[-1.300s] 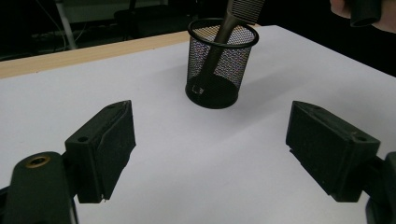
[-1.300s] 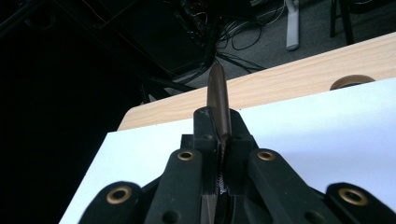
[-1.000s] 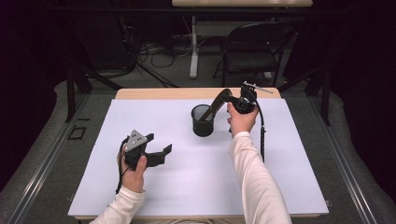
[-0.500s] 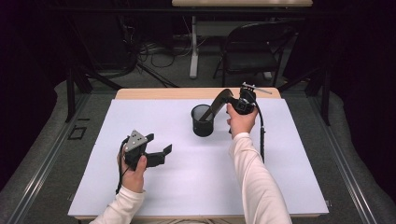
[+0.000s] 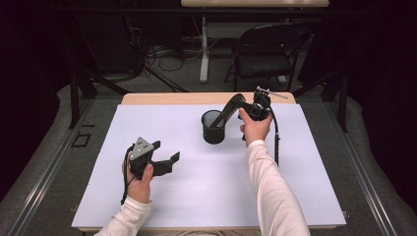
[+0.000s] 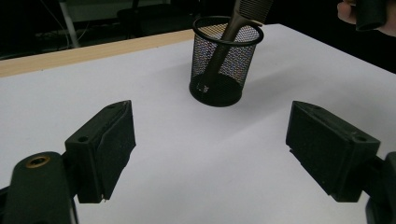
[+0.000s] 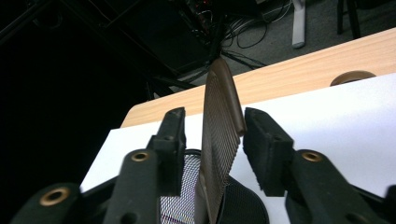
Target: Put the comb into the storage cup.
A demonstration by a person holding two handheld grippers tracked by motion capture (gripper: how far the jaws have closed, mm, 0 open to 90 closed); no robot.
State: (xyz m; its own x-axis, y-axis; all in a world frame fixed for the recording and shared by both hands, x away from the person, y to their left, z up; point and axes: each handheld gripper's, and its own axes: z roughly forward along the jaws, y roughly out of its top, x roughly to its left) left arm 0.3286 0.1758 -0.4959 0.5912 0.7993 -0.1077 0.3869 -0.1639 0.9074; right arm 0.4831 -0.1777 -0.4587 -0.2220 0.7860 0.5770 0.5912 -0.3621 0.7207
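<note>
Brown comb [image 7: 219, 140] — between right gripper [image 7: 212, 140] jaws, just opening | untouched

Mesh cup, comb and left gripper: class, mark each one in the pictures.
mesh cup [image 6: 231, 63], left gripper view, front of the mesh wall
comb [image 7: 217, 128], right gripper view, toothed blade between the jaws
left gripper [image 5: 166, 151], high view, midway between fingertips

I see the mesh cup [image 5: 213, 127] standing on the table [image 5: 196, 196] well ahead of my left gripper [image 5: 164, 161], between the lines of its spread fingers [image 6: 105, 144]. The comb [image 7: 219, 135] stands tilted in the cup, handle down, its upper end between my right gripper's [image 7: 212, 147] fingers [image 7: 268, 149], a gap at either side. The right gripper lies right of the cup.
</note>
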